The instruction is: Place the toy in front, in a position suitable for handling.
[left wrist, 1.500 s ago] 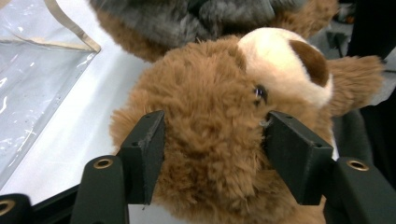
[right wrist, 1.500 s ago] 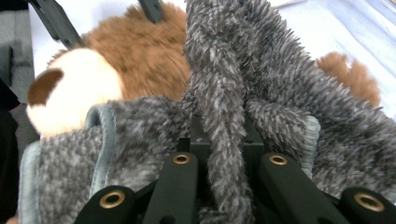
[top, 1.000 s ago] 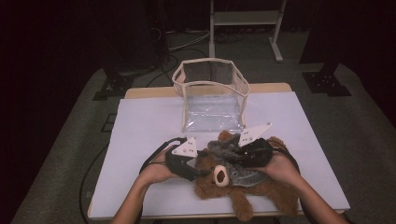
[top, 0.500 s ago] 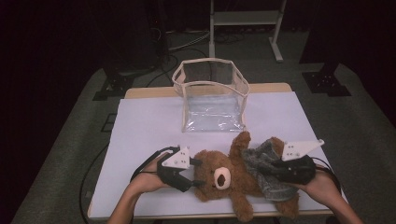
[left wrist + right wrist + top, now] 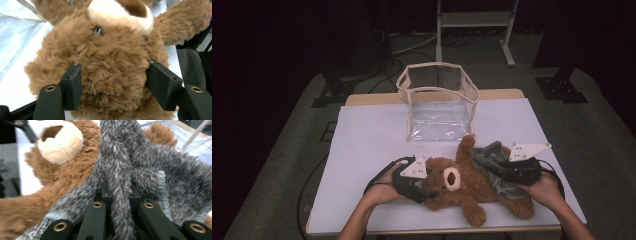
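Right now my left tool is clamped on the teddy bear's head, its fur bulging between both jaws, the pale snout just ahead of them. My right tool is pinched tight on a fold of the grey knit garment, which drapes up and away from it across the bear's body. Beyond both tools, farther up the white bench, a clear plastic bag stands open and upright.

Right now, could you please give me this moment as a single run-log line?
left claw: shut on teddy bear head | right claw: shut on grey garment, partly off bear | clear bag: upright, open, behind bear
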`<state>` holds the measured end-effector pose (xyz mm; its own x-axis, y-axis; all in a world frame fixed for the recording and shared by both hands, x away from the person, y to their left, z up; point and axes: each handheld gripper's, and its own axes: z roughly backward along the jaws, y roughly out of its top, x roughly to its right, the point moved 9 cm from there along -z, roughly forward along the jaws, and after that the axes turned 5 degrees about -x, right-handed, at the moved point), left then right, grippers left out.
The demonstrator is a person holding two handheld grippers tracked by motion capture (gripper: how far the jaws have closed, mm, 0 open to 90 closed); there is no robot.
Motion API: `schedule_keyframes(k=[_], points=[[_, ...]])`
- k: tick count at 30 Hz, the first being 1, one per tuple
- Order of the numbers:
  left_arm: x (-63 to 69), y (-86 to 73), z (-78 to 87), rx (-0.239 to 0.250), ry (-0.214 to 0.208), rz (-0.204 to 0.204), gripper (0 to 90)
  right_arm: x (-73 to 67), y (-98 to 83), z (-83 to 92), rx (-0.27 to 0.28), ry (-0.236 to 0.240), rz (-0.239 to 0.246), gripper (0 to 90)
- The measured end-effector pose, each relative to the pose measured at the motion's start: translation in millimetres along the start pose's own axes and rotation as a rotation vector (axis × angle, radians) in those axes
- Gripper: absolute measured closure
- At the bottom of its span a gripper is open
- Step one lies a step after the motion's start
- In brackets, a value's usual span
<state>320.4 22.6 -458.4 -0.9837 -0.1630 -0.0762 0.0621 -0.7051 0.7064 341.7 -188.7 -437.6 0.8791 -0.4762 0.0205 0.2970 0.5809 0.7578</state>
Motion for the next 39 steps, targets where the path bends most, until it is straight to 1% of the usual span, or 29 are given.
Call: schedule_keyframes(k=[2,4,6,8,9,10,12,13,15,16,17,19,20,22,23,24,25,26,28,30,32,33,34,36,37,38,39], points=[[-4.2,3.5,-1.7,0.005,0.011,0.015,33.7,9.4,4.3,-5.1,-0.012,-0.007,-0.005,81.1],[-9.1,5.2,-3.6,0.008,0.025,0.033,34.6,15.6,9.4,-9.9,-0.022,-0.007,-0.012,81.1],[-12.9,6.1,-5.5,0.019,0.029,0.056,35.7,17.0,15.6,-11.7,-0.039,-0.017,-0.009,81.2],[-14.7,8.5,-7.6,0.036,0.029,0.071,36.1,13.6,24.7,-9.1,-0.041,-0.023,-0.007,81.2],[-15.2,10.6,-8.6,0.041,0.031,0.072,36.3,9.2,30.7,-7.6,-0.03,-0.011,-0.006,81.2],[-15.4,13.2,-10.4,0.044,0.035,0.075,36.3,2.4,37.4,-7.2,-0.017,0.013,-0.001,81.2],[-14.4,19.2,-16.9,0.042,0.039,0.077,36.3,-16.3,51.2,-11.1,-0.007,0.05,0.035,81.2],[-14.2,21.1,-19.6,0.032,0.043,0.069,36.3,-27.0,58.1,-14.5,0.002,0.069,0.055,81.2],[-14.7,21.8,-21.1,0.027,0.046,0.069,36.1,-43.6,68.2,-20.3,0.014,0.087,0.097,81.2],[-15.7,20.2,-19.9,0.026,0.048,0.071,36.1,-47.7,69.8,-22.4,0.013,0.084,0.107,81.1],[-16.1,18.6,-18.1,0.033,0.044,0.081,35.9,-48.6,68.9,-23.8,0.011,0.079,0.11,81.1],[-16.8,15.9,-14.0,0.047,0.042,0.091,36.0,-45.6,61.9,-24.2,0.008,0.091,0.077,81.1],[-16.6,15.2,-11.9,0.055,0.042,0.095,36.1,-42.7,56.5,-23.6,-0.002,0.085,0.071,81.1],[-15.7,13.8,-6.9,0.065,0.044,0.089,36.4,-37.8,45.6,-20.9,-0.025,0.072,0.054,81.0],[-15.4,12.4,-4.3,0.063,0.045,0.078,37.0,-35.1,39.1,-19.8,-0.051,0.05,0.056,81.0],[-14.4,11.5,-2.8,0.067,0.042,0.076,37.8,-33.3,33.5,-18.8,-0.066,0.04,0.056,81.0],[-13.5,11.3,-2.4,0.071,0.039,0.075,38.9,-33.1,29.8,-18.0,-0.065,0.05,0.042,80.9],[-12.4,10.7,-2.6,0.069,0.039,0.07,39.5,-33.3,28.2,-17.6,-0.063,0.056,0.038,80.9],[-12.4,11.0,-5.8,0.063,0.046,0.068,40.2,-36.2,30.2,-16.6,-0.057,0.054,0.042,80.9],[-14.0,11.9,-9.2,0.064,0.048,0.073,40.2,-40.9,37.3,-15.9,-0.036,0.057,0.052,80.9],[-16.0,13.6,-10.4,0.069,0.047,0.076,40.1,-49.0,47.2,-14.4,0.011,0.095,0.059,80.9],[-16.6,14.6,-10.8,0.07,0.049,0.082,40.0,-53.3,52.1,-14.9,0.028,0.104,0.064,80.9],[-17.7,15.2,-11.1,0.066,0.051,0.08,39.9,-57.9,56.2,-16.7,0.035,0.108,0.077,80.8],[-19.0,15.1,-11.0,0.06,0.057,0.076,39.3,-66.1,61.0,-23.1,0.038,0.121,0.101,80.8],[-19.2,14.0,-10.4,0.056,0.058,0.079,39.0,-68.0,61.0,-27.1,0.032,0.121,0.116,80.9],[-19.3,12.6,-9.2,0.057,0.057,0.081,38.6,-67.9,59.5,-30.2,0.024,0.117,0.127,80.9],[-19.4,11.7,-7.3,0.066,0.056,0.086,38.4,-67.0,57.5,-31.6,0.023,0.12,0.126,80.9]])
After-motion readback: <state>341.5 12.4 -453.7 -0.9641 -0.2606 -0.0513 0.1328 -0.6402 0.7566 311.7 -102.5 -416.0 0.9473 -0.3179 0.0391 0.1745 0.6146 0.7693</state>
